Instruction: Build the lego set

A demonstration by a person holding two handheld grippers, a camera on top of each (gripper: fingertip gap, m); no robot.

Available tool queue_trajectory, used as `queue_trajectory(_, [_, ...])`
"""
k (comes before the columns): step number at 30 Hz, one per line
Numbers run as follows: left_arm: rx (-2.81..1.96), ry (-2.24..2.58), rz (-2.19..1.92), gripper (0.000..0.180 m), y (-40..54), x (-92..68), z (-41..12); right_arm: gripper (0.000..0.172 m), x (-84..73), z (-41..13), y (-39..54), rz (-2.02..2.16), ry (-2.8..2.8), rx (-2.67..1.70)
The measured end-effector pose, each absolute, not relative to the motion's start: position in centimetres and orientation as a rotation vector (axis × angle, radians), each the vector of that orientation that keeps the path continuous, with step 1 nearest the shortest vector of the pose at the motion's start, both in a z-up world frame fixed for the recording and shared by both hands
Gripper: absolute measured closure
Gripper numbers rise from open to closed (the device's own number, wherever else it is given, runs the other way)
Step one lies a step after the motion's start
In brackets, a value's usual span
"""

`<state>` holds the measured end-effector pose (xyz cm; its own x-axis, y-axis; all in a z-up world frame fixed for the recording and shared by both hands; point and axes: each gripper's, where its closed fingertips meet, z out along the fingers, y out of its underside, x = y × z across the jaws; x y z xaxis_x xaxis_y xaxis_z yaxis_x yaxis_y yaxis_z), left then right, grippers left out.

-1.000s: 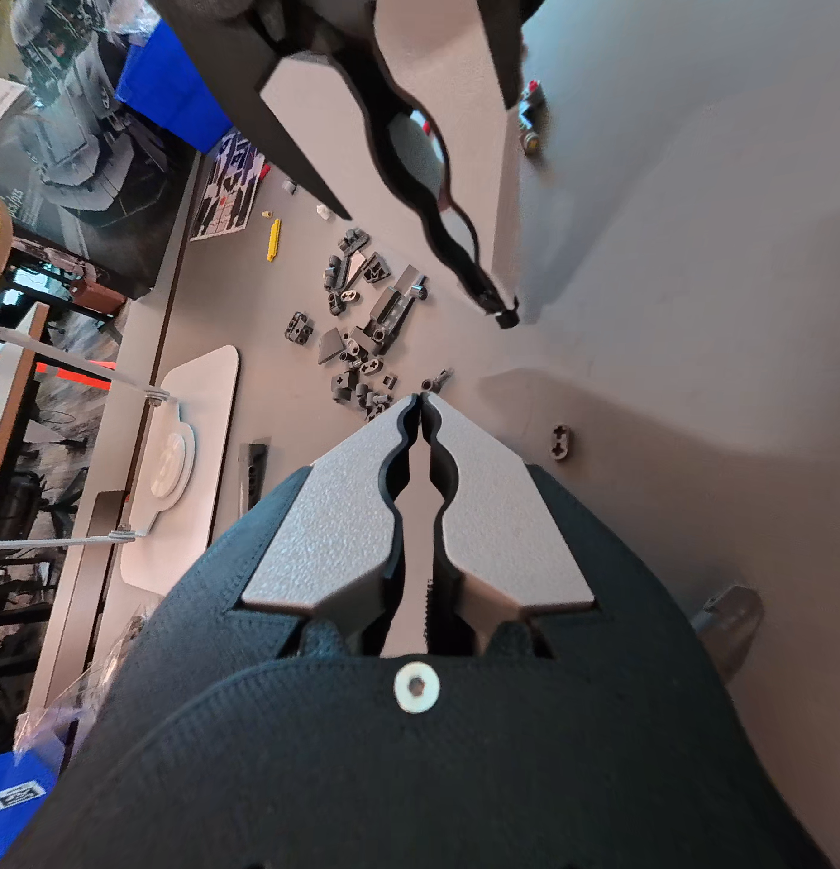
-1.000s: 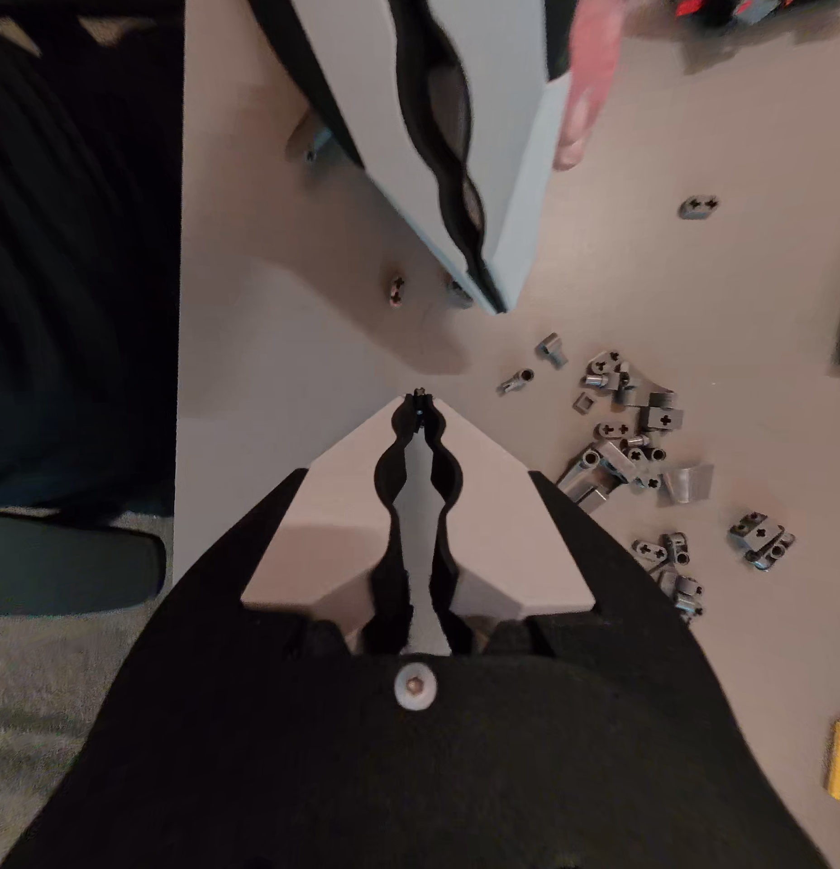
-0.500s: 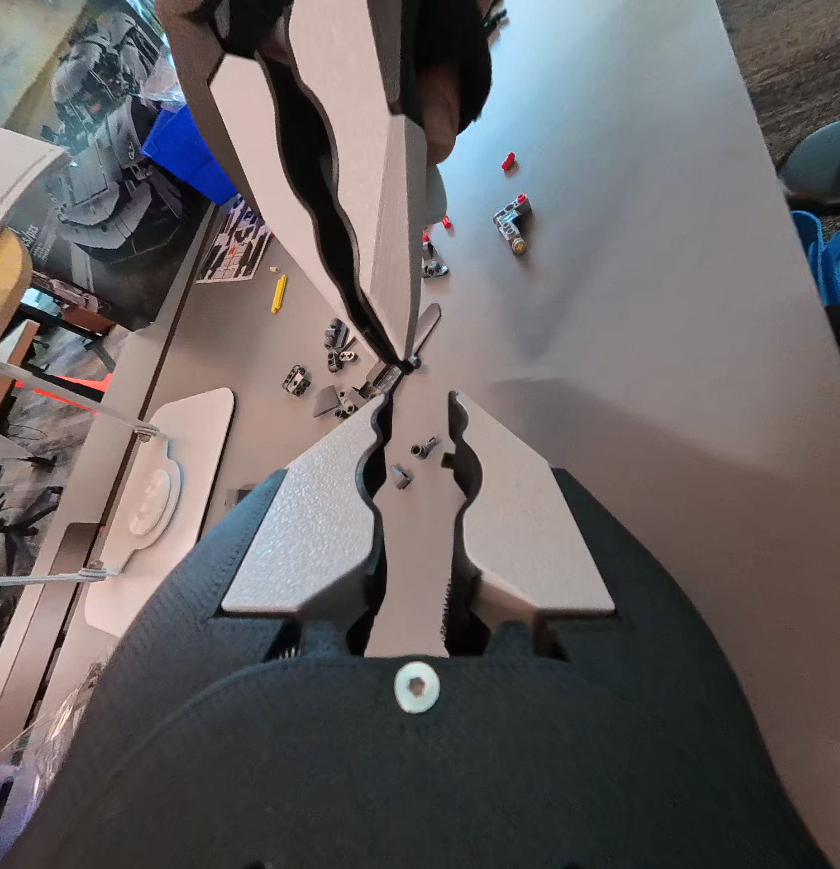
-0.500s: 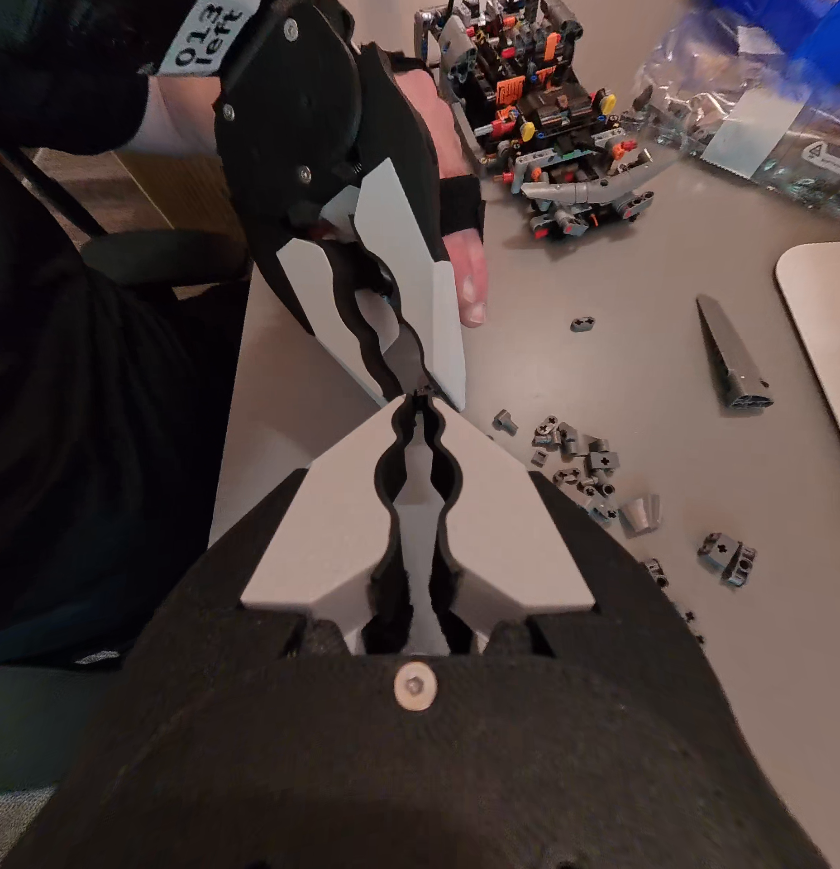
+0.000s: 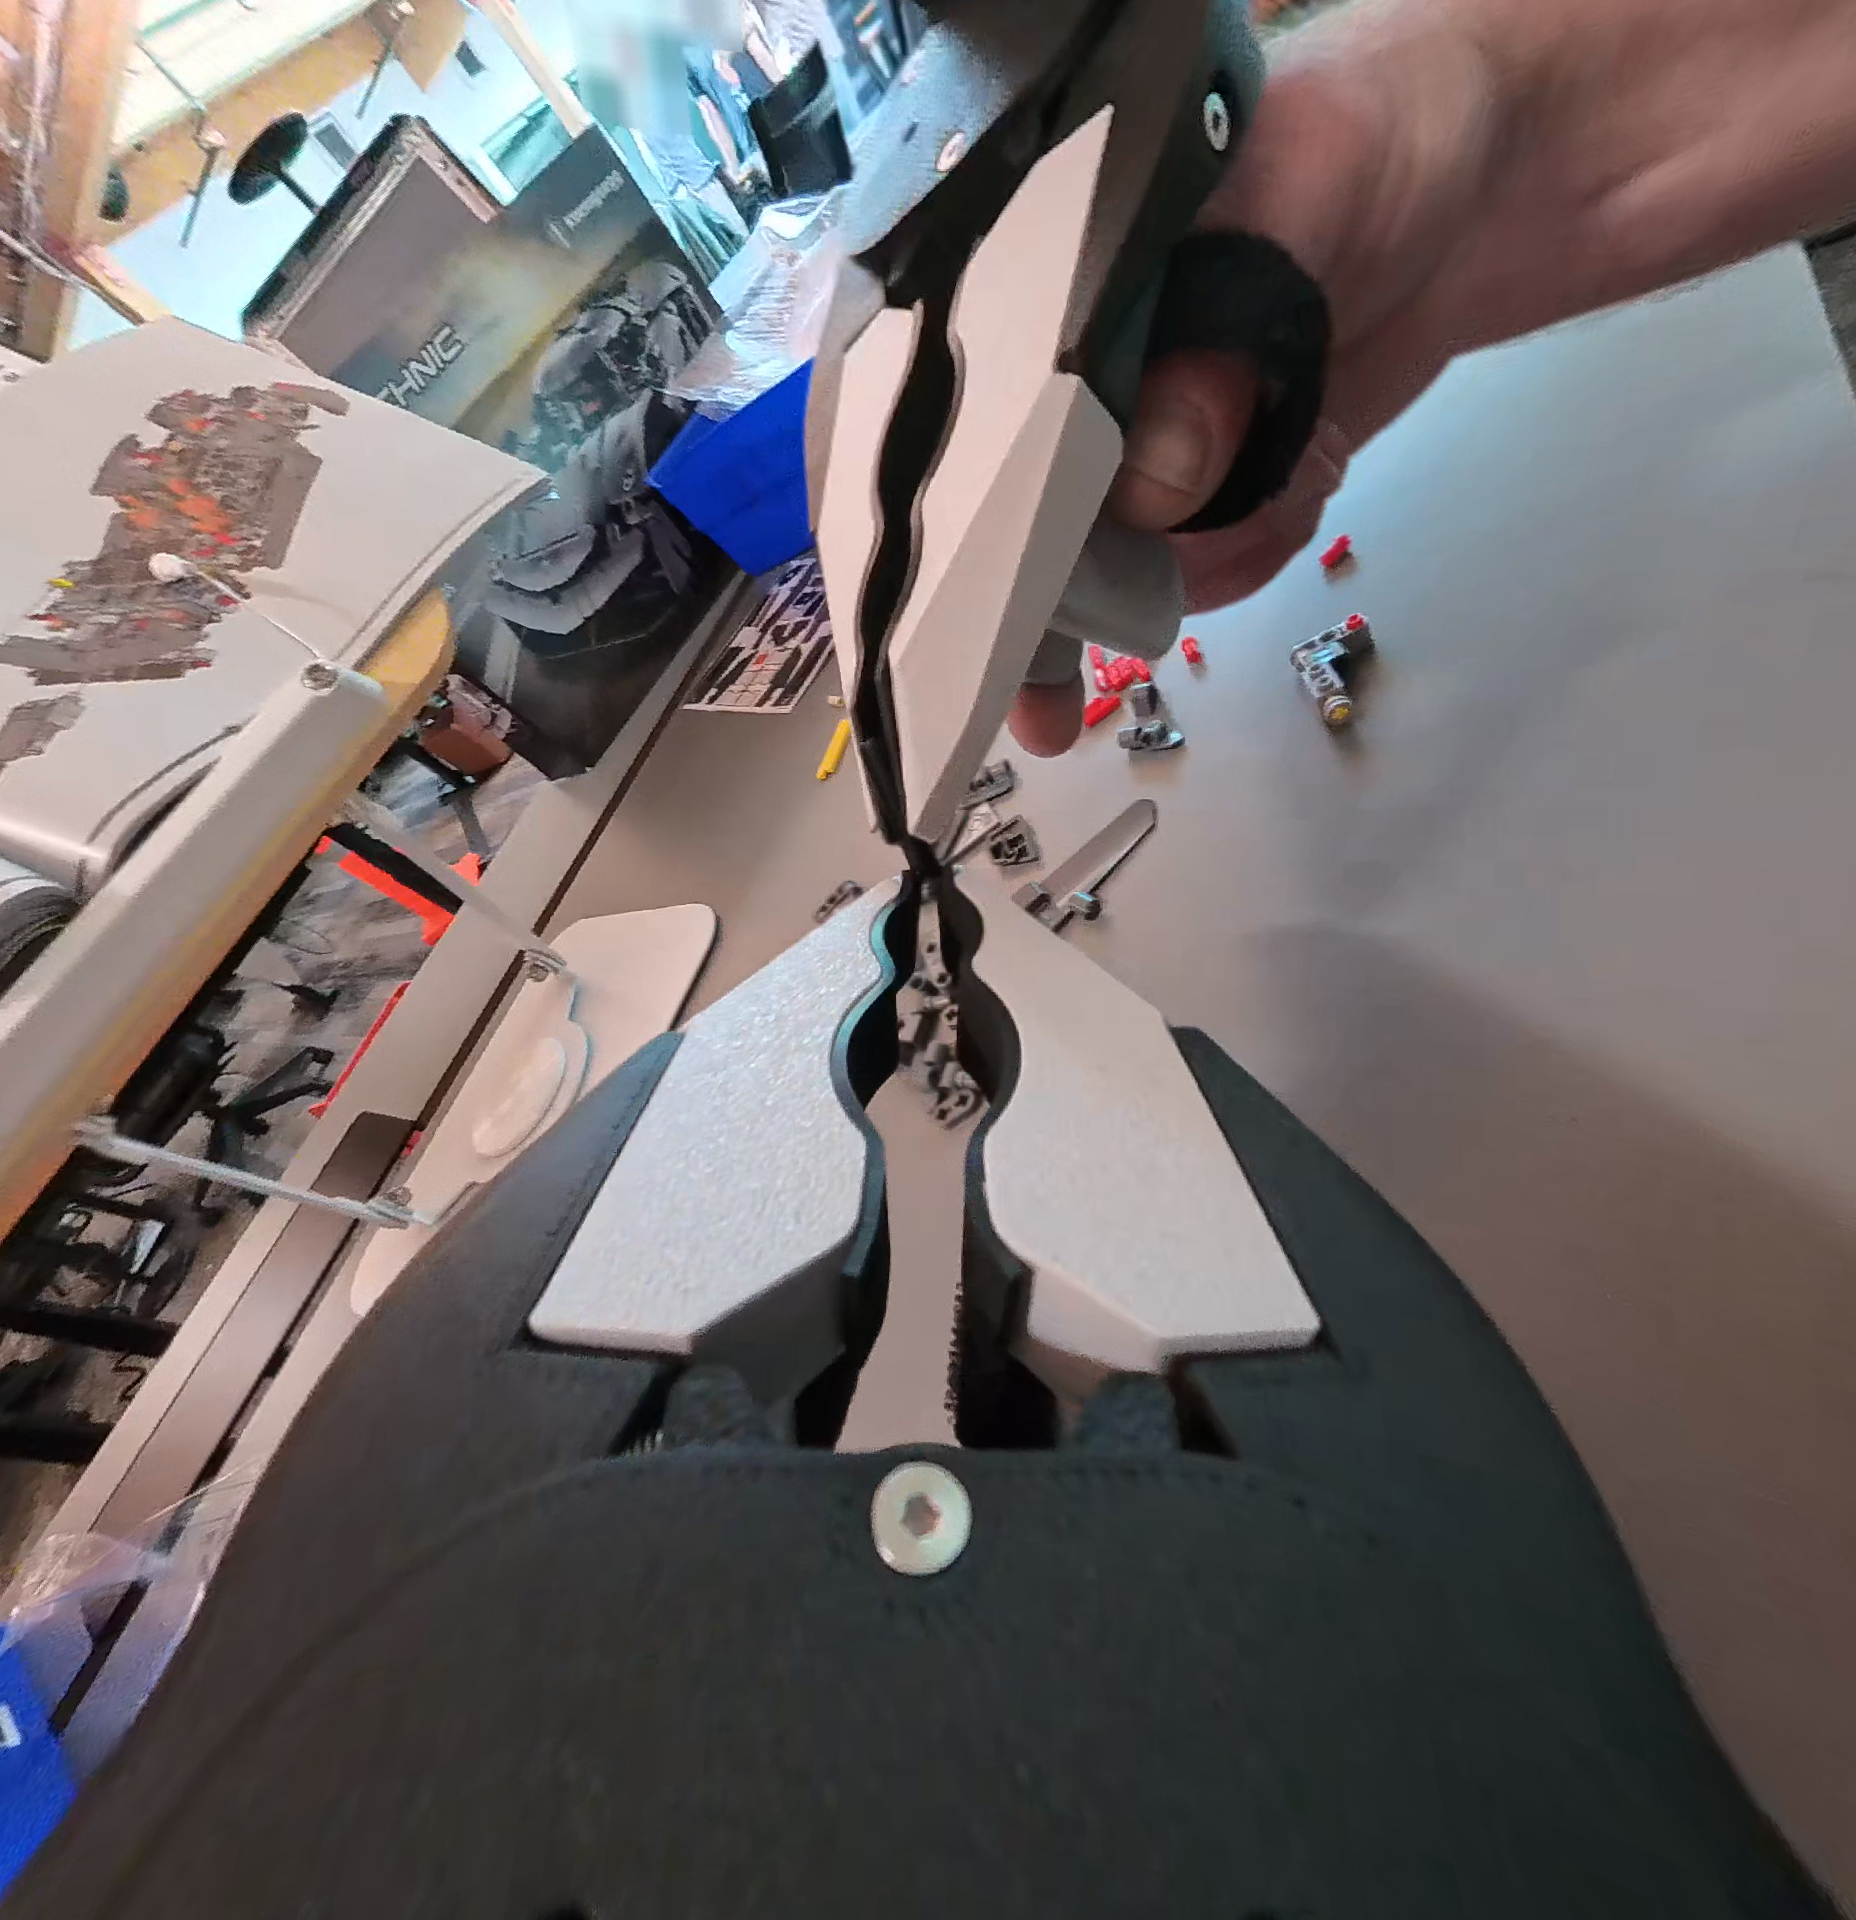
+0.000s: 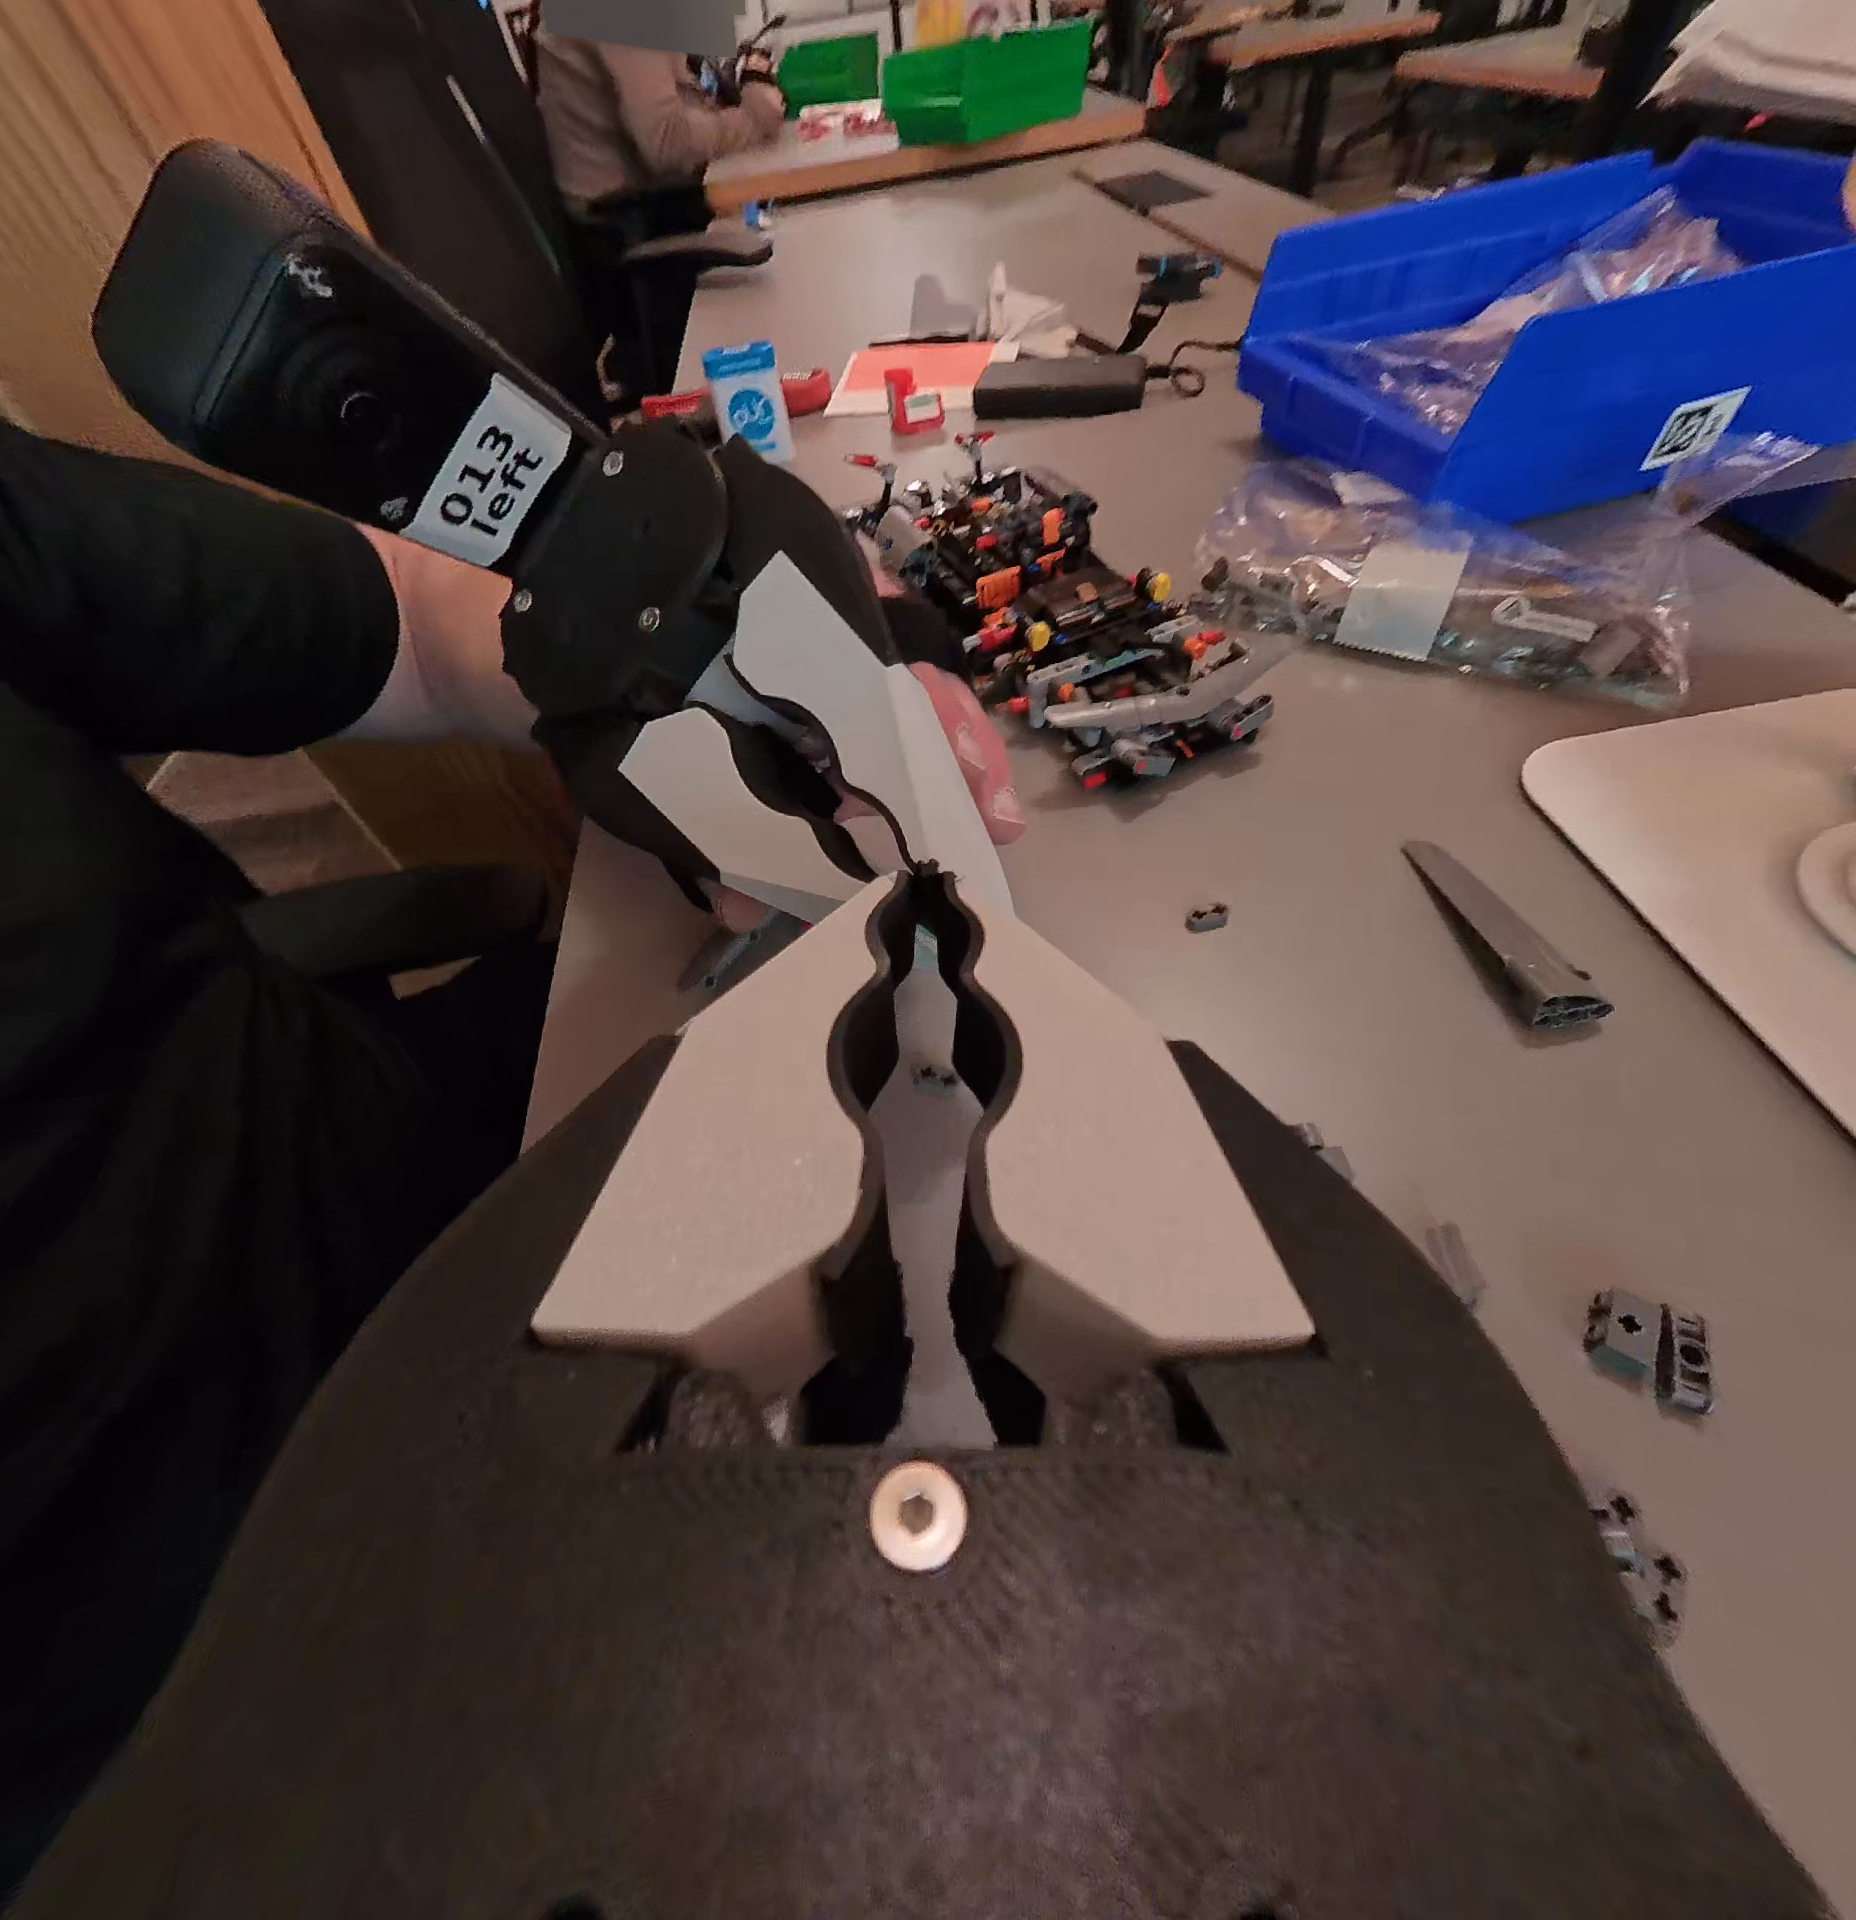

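Observation:
In the left wrist view my left gripper [image 5: 919, 891] is shut, raised above the grey table [image 5: 1526, 831]. My right gripper [image 5: 908, 826] comes down from above, also shut, and the two sets of tips meet. A small black piece [image 5: 919, 860] sits pinched where they meet, and both grippers grip it. The right wrist view shows the same: my right gripper [image 6: 924, 885] is shut on the small black piece [image 6: 929, 868], and the left gripper [image 6: 906, 854] reaches in from the upper left, tip to tip. A hand [image 5: 1475, 260] holds the right gripper.
Loose grey pieces [image 5: 1012, 836], a long grey piece [image 5: 1095, 868], red pieces [image 5: 1111, 675] and a yellow piece [image 5: 832, 750] lie on the table. A part-built model [image 6: 1069, 623], a bag of parts [image 6: 1443, 592], a blue bin [image 6: 1578, 343], a dark blade piece [image 6: 1506, 945] and a white stand base [image 6: 1713, 883] are near. The grippers are tip to tip, or close to it. The part-built model [image 6: 1069, 623] is about equally far from each gripper, around 25 centimetres.
Both grippers rose from the table. My left gripper opened half a second ago and has shut at the right gripper's tips on the small black piece, which the right gripper held throughout.

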<state>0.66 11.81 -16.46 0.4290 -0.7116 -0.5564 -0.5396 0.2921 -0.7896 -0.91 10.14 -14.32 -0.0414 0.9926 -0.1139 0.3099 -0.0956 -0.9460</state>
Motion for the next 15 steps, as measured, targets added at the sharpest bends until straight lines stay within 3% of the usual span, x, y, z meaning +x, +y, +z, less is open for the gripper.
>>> queue_trajectory(15, [-1.316,1.168,-0.044,0.174,12.33,-0.11,-15.41,0.171,-1.69,-13.93,10.67,1.058,-1.302,-1.431])
